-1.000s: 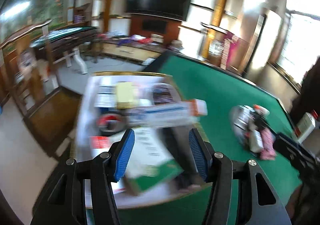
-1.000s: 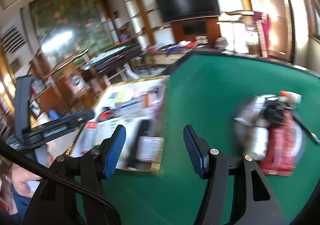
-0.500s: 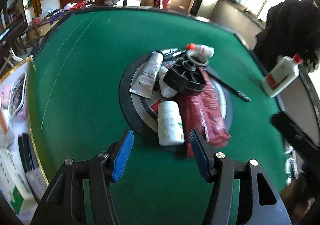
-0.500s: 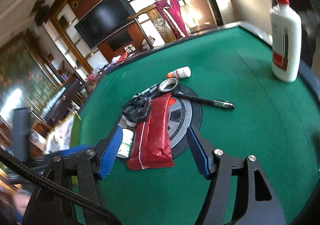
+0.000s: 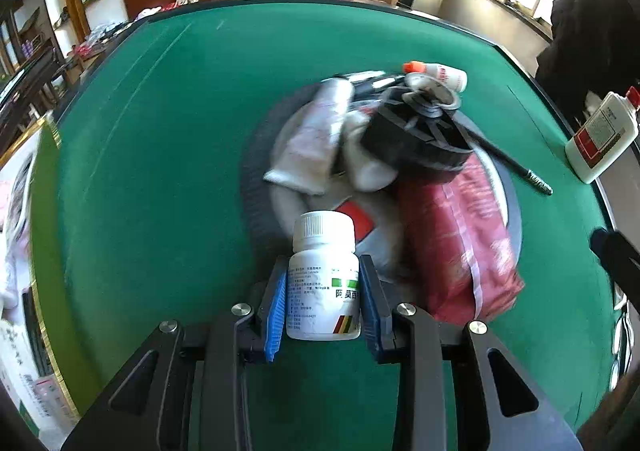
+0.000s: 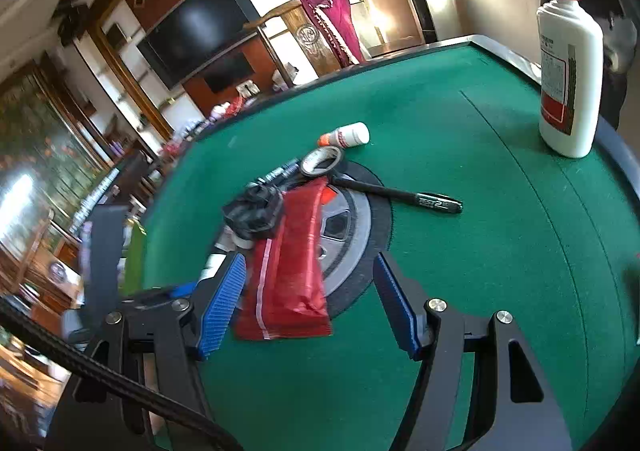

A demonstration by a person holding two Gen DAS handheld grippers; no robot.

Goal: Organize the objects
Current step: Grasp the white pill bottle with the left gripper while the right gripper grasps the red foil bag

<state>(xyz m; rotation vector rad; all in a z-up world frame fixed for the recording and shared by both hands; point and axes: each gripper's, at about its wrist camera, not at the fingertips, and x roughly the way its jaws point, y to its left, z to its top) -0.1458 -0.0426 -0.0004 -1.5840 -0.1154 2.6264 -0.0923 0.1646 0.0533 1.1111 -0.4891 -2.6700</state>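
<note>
A white pill bottle with a ribbed cap lies at the near edge of the round grey disc in the green table. My left gripper is closing on it, and its blue pads touch both sides of the bottle. A red packet lies just right of it on the disc. In the right wrist view my right gripper hangs open over the near end of that red packet, touching nothing.
Piled on the disc are a black ribbed wheel, a white tube, a tape roll, a small orange-capped bottle and a black pen. A tall red-capped white bottle stands at the right edge. A tray lies far left.
Both grippers swung from the tray at the left to the pile on the disc. The left gripper then dropped around the white pill bottle and narrowed onto it. The right stays open.
</note>
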